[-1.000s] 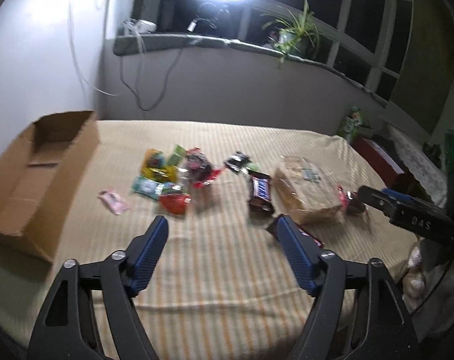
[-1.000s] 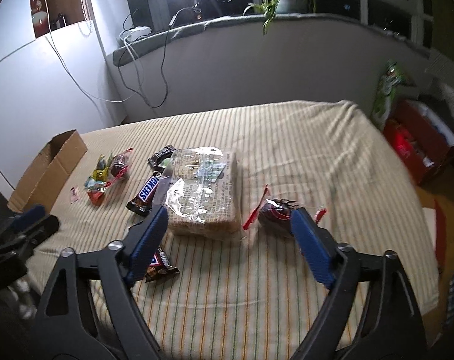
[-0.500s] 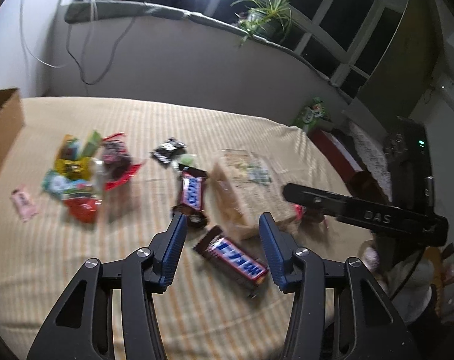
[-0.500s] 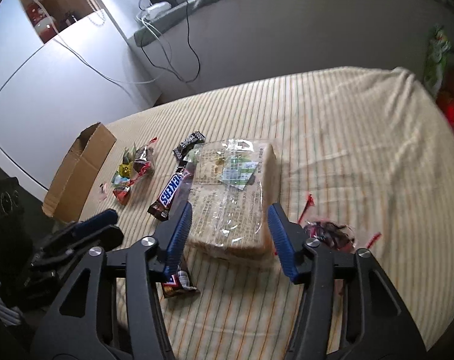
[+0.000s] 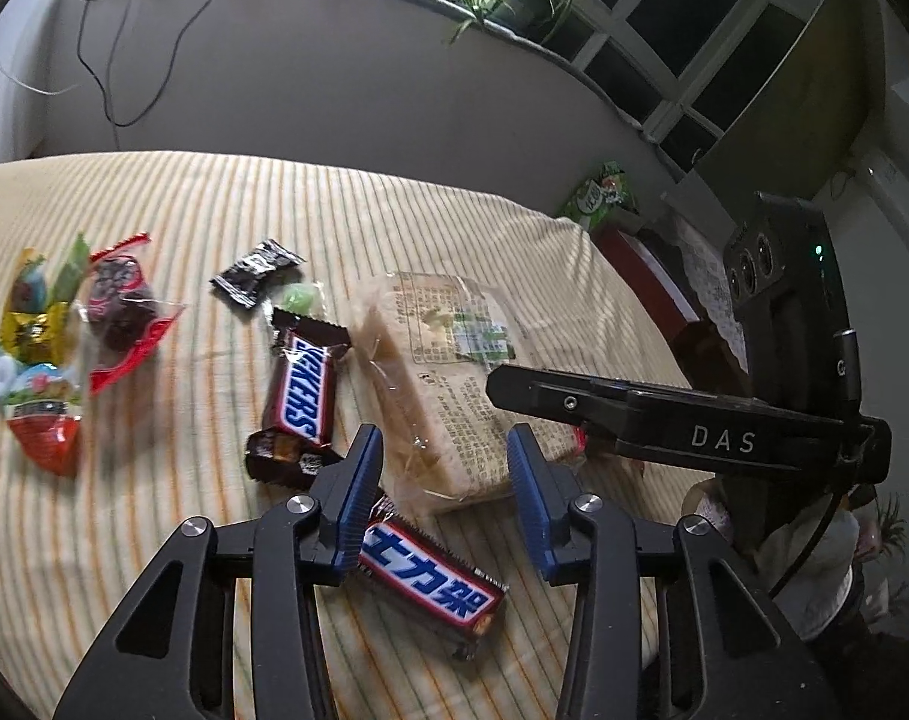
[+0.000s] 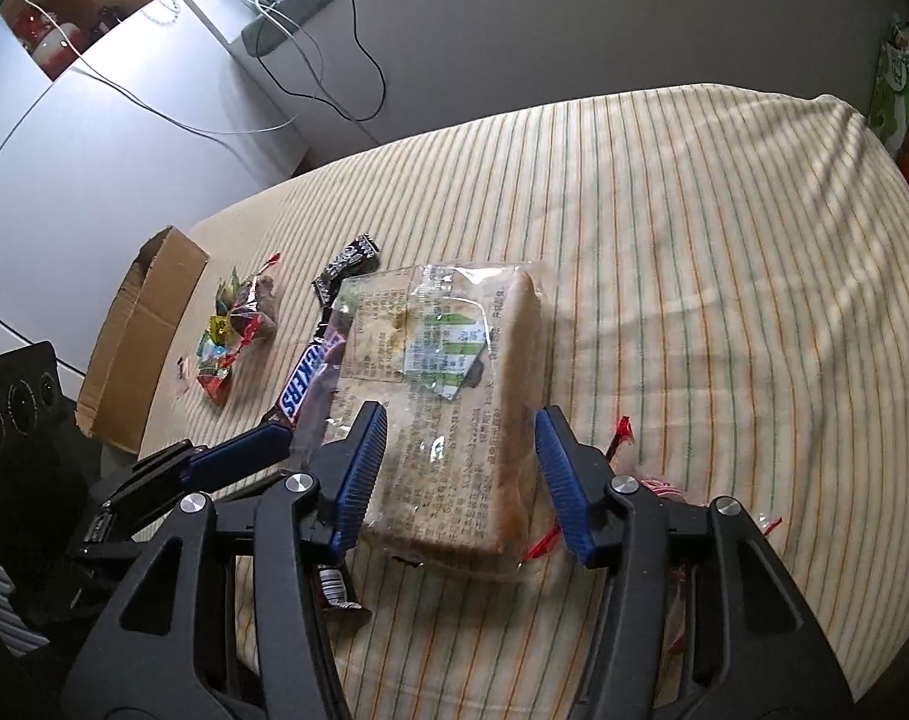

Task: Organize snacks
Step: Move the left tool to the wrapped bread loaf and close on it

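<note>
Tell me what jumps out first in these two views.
The bagged bread loaf dominates mid-table, with the right gripper straddling its near end, pads not visibly pressing. Two Snickers bars lie at its left, one right under the left gripper.

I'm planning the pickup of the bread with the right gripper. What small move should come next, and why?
Probably ease the right gripper a little further down and forward, then close. Its jaws, which have just been closing, straddle the near end of the bagged bread, but the pads do not press on it yet. The box stands open at far left.
</note>
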